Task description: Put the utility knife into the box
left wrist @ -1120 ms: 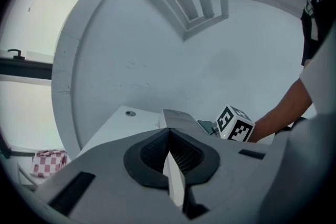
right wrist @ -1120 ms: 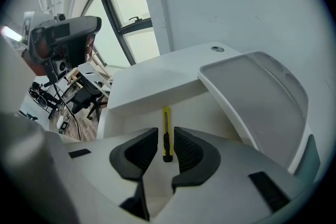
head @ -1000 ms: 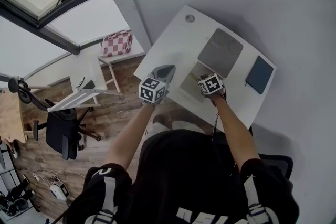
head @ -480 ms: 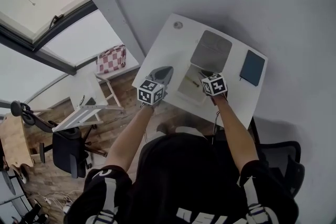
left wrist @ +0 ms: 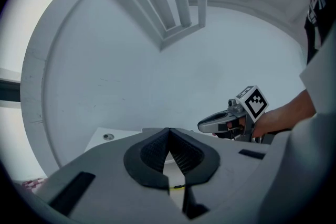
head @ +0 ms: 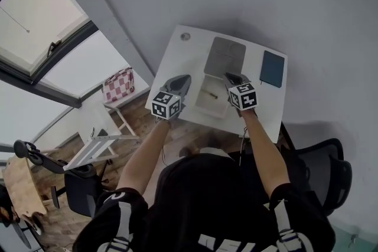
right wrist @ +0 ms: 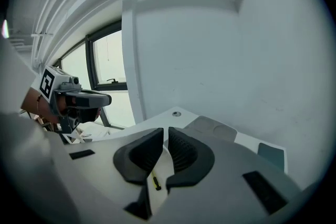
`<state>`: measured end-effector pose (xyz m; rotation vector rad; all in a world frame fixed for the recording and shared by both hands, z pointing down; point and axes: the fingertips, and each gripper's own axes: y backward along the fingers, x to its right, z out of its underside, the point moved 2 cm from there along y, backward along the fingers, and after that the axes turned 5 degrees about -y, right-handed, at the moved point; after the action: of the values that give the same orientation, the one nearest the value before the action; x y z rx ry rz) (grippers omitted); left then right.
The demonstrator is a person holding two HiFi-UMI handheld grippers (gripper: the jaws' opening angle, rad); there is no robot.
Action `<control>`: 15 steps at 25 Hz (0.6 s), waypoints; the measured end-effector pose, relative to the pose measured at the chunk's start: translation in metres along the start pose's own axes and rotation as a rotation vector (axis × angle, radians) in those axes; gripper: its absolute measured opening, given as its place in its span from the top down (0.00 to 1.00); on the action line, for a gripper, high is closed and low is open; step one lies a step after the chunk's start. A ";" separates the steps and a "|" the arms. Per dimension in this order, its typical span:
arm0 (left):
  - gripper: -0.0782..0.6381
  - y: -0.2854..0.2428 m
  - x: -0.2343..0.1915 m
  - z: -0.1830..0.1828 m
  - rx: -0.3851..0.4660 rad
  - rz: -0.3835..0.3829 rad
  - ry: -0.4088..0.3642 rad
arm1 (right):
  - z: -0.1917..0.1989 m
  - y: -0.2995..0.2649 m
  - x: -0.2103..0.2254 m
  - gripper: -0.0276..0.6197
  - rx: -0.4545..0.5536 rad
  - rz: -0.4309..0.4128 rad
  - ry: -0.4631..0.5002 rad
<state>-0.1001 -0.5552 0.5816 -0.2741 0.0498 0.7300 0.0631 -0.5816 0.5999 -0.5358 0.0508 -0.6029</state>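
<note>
Utility knife (head: 209, 93): a slim yellow-and-black tool that lies flat on the floor of the open white box (head: 204, 109), so the task appears to be complete or nearly so. In the right gripper view the knife (right wrist: 156, 182) shows below the jaws, through the gap behind the pads. In the left gripper view only a yellow sliver (left wrist: 178, 186) shows in the same place.

Handling, as a judgement: the knife looks light and rigid, with a smooth body that may slip. The safest hold is across the middle of the handle, clear of the blade end; which end carries the blade cannot be told.

Left gripper (head: 180, 82): pads pressed together at the tips, nothing between them. It hangs just left of the box.

Right gripper (head: 231, 77): pads drawn to a thin slit, pinching nothing. It hangs above the far right corner of the box.

Beyond the jaws lies a flat grey lid (head: 224, 56), touching the far edge of the box. To its right, apart, is a dark notebook (head: 272, 68). All rest on a white table (head: 177, 59).

No brand, label or legible writing shows; the gripper cubes carry only square markers.
</note>
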 end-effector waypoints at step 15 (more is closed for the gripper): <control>0.86 0.005 0.015 -0.031 0.059 0.062 -0.050 | -0.031 0.060 -0.008 0.93 0.218 0.079 -0.049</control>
<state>-0.0908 -0.5502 0.5481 -0.1985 0.0323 0.7950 0.0820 -0.5496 0.5429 -0.3357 -0.0397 -0.5104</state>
